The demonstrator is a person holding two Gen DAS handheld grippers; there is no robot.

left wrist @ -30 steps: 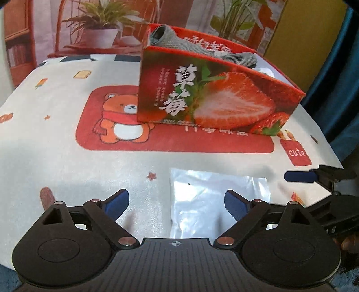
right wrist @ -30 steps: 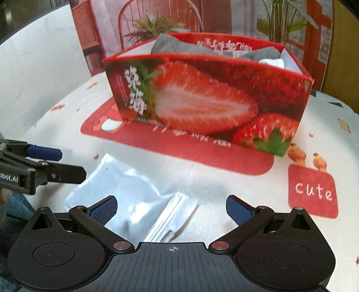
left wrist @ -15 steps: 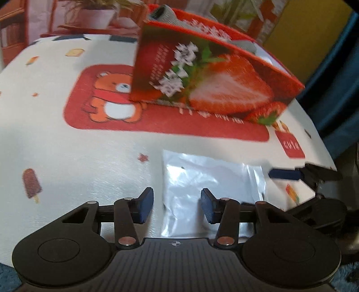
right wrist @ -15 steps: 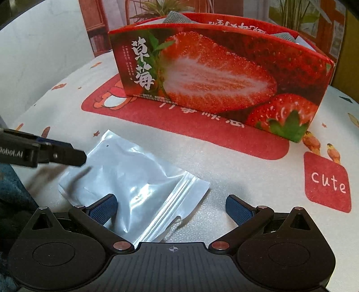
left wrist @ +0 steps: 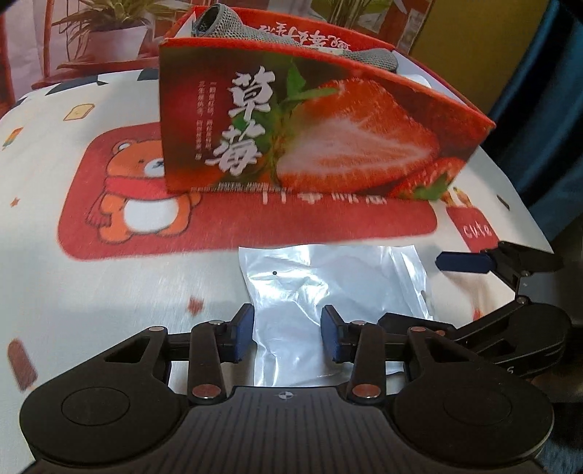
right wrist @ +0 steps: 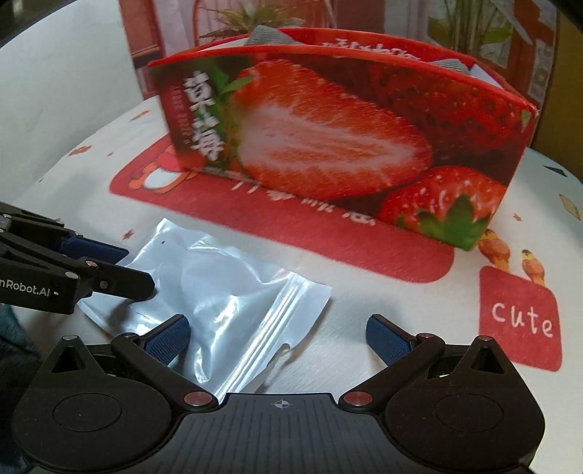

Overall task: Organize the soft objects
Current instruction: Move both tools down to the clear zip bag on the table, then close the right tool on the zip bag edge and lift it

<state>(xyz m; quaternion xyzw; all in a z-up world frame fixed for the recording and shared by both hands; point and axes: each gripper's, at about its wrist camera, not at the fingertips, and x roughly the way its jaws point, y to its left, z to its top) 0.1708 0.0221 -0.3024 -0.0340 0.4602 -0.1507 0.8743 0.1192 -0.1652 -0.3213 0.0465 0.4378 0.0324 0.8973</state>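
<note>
A clear zip-lock plastic bag [left wrist: 328, 284] lies flat on the tablecloth in front of a red strawberry-print box [left wrist: 309, 131]; it also shows in the right wrist view [right wrist: 218, 291]. My left gripper [left wrist: 288, 337] is half open, its pads astride the bag's near left edge, not closed on it. My right gripper [right wrist: 277, 337] is open wide over the bag's zip end. The box [right wrist: 346, 138] holds grey knitted fabric [left wrist: 233, 25] and something white.
The table carries a cartoon cloth with a bear patch [left wrist: 145, 204] and a "cute" patch [right wrist: 521, 317]. Potted plants [left wrist: 109, 32] stand behind the box. The table edge falls away on the right, by a dark blue curtain [left wrist: 546, 109].
My left gripper narrowed from wide open to half open and moved onto the bag's left edge. The right gripper stayed open and shifted slightly over the bag.
</note>
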